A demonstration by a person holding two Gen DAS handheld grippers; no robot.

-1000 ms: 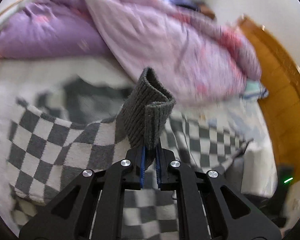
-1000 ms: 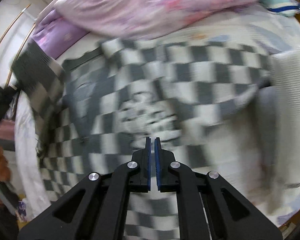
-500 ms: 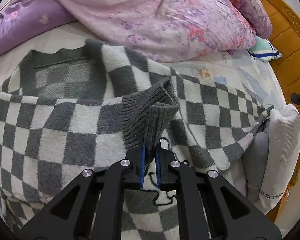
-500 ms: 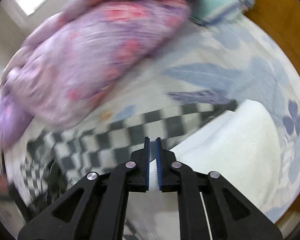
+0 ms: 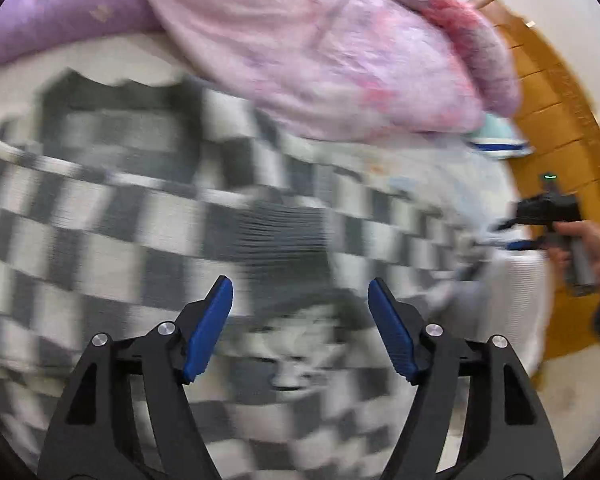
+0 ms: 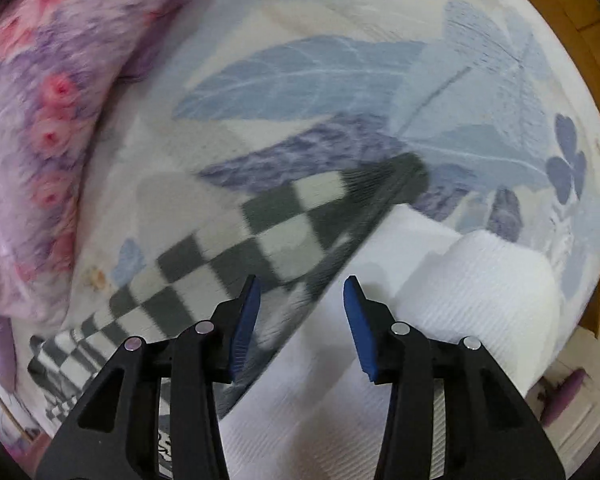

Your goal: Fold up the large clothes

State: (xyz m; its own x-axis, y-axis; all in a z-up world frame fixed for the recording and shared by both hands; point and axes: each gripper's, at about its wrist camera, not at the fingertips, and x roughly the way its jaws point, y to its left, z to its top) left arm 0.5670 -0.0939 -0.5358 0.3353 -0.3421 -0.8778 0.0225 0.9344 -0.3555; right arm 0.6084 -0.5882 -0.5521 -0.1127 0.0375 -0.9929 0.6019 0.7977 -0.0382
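A grey-and-white checkered knit sweater [image 5: 140,240] lies spread on the bed, blurred by motion. Its grey ribbed cuff [image 5: 280,236] lies on the body just beyond my left gripper [image 5: 300,312], which is open and empty above it. In the right wrist view the sweater's checkered sleeve [image 6: 268,232] ends in a grey cuff [image 6: 396,176] on the floral sheet. My right gripper [image 6: 302,312] is open and empty over the sleeve's edge and a folded white garment [image 6: 440,304]. The right gripper also shows at the right of the left wrist view [image 5: 540,220].
A pink floral duvet [image 5: 320,48] is heaped at the back of the bed, and shows in the right wrist view [image 6: 40,100]. A purple pillow [image 5: 52,12] lies back left. A wooden headboard [image 5: 560,112] bounds the right side. The blue leaf-print sheet [image 6: 380,60] lies beyond the sleeve.
My left gripper has opened and let go of the grey cuff, which now lies on the sweater. My right gripper has opened and now sits over the sleeve's edge and the white garment.
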